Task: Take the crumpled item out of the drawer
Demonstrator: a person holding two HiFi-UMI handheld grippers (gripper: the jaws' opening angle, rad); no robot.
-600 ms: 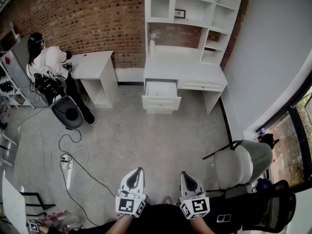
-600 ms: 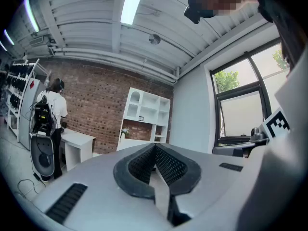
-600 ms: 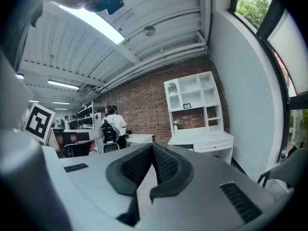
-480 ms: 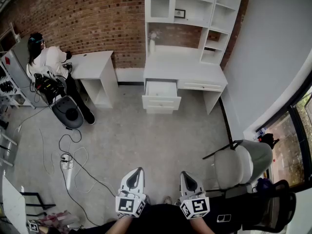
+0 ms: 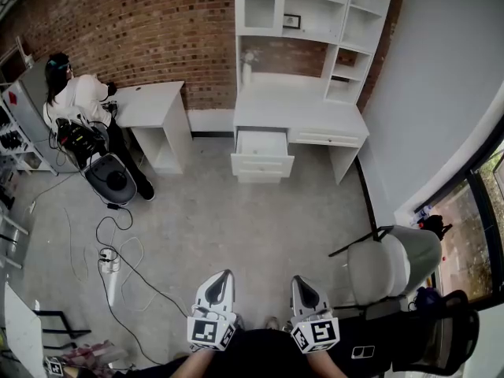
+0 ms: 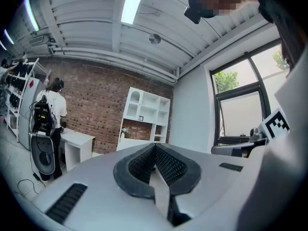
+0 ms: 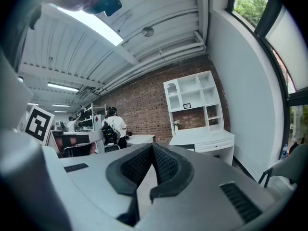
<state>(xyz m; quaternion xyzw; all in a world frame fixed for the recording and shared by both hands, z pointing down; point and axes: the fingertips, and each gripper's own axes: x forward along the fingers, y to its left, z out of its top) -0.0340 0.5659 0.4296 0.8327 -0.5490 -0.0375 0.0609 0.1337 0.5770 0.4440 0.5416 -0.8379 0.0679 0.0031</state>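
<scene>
A white desk with a hutch point(image 5: 299, 105) stands against the far brick wall. Its top left drawer point(image 5: 262, 145) is pulled open; the inside looks white, and no crumpled item can be made out at this distance. Both grippers are held low and level near my body, far from the desk across the floor. My left gripper point(image 5: 227, 276) has its ribbed pads pressed together with nothing between them, as the left gripper view point(image 6: 154, 146) shows. My right gripper point(image 5: 297, 281) is likewise shut and empty in the right gripper view point(image 7: 152, 145). The desk point(image 7: 202, 138) appears small beyond it.
A person point(image 5: 75, 97) stands at a smaller white desk point(image 5: 153, 109) on the left, beside a black round-based unit point(image 5: 110, 181). Cables and a power strip point(image 5: 106, 262) lie on the floor at left. A grey office chair point(image 5: 390, 266) is at my right, by the window.
</scene>
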